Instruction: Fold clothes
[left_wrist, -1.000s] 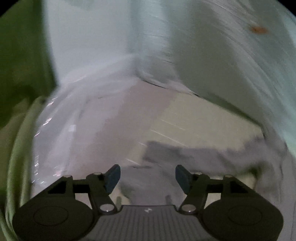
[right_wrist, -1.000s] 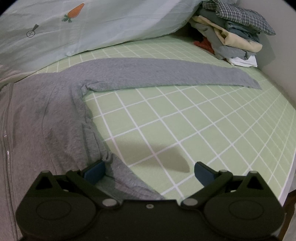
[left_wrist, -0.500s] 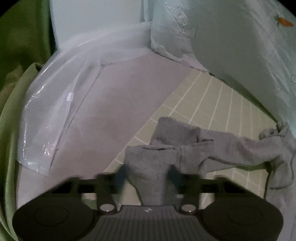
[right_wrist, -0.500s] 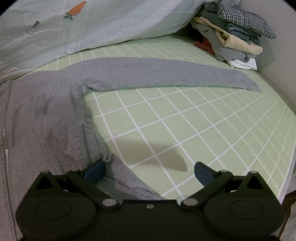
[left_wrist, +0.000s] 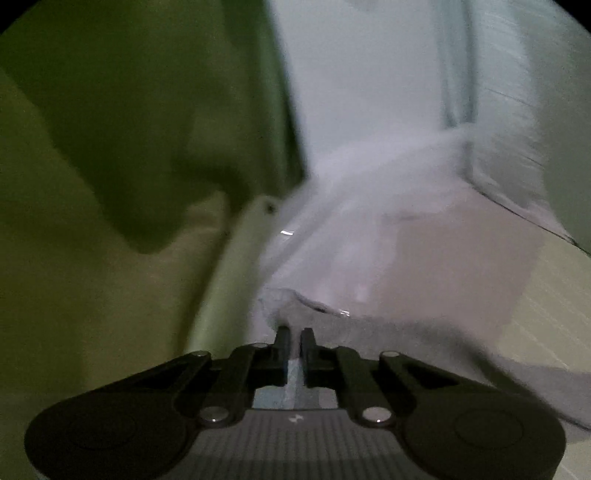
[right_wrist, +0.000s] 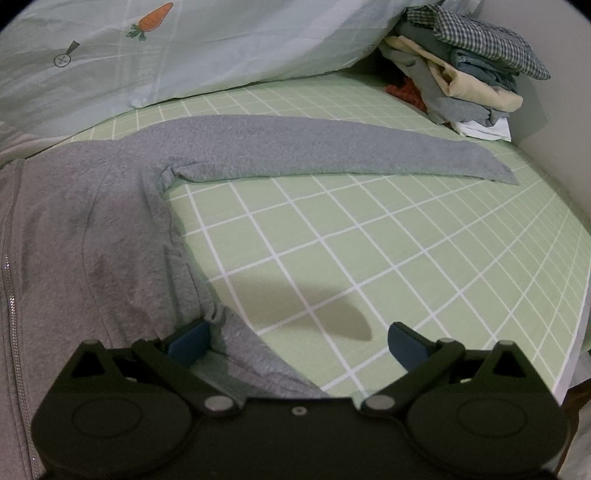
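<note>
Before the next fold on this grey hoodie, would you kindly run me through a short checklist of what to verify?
1. Left gripper on grey fabric: jaws closing, nearly together; whether cloth is pinched between them, cannot tell, picture blurred.
2. Right gripper ready: open, ok.
3. Hoodie hem edge lies by its left finger, not gripped: not ok yet.
4. Right sleeve spread flat on the checked sheet: ok.
5. Pile of clothes apart from the sleeve end: ok.
</note>
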